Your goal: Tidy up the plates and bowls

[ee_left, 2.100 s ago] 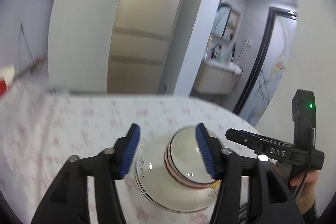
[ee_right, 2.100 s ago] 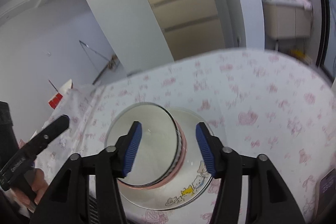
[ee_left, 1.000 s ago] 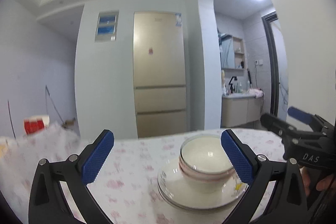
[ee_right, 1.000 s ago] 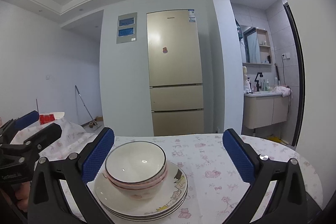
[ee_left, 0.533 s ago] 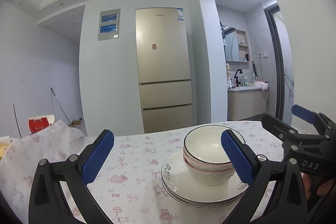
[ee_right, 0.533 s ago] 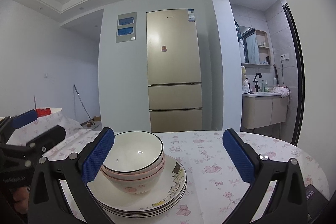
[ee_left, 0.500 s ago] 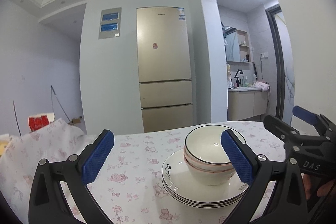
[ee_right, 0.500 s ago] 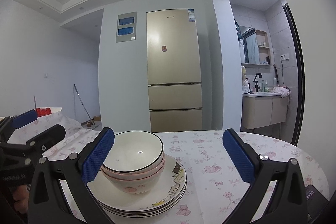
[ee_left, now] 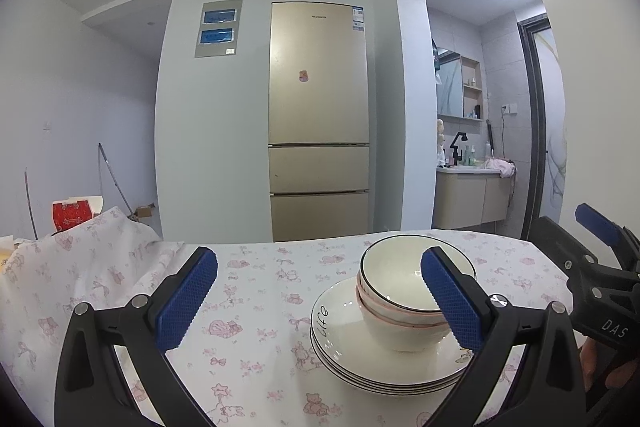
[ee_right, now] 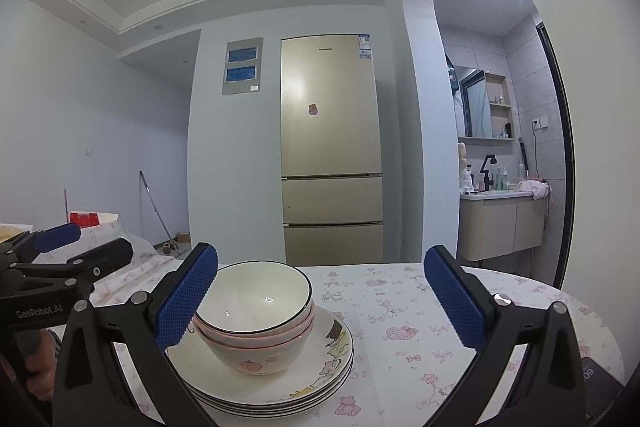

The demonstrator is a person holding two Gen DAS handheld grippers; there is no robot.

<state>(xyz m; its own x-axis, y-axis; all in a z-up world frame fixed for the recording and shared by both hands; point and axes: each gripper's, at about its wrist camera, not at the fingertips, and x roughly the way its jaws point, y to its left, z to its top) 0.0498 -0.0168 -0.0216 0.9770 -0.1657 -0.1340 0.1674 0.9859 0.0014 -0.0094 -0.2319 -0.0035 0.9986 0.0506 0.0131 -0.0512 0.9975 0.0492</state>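
Claws (ee_left: 318, 301) withdrawn, bowls (ee_left: 404, 301) seemingly ahead

Count as I read it from both wrist cameras, placed against the plate stack:

- Plates (ee_right: 320, 359): one stack; I make out at least three rims and cannot fix it closer.
- Bowls (ee_right: 256, 311): three nested, standing on the plate stack.
- Grippers: two, the left gripper (ee_left: 318, 259) and the right gripper (ee_right: 320, 253), one on each side of the stack, two blue pads apiece.
- Table (ee_left: 260, 291): one, under the stack.
- Refrigerator (ee_left: 319, 123): one, well behind the stack, three door sections.
- Blue wall panels (ee_left: 218, 27): two, behind and to the left.
- Red box (ee_left: 72, 215): one, far left.
- Dark screen device (ee_right: 596, 377): one, to the right.
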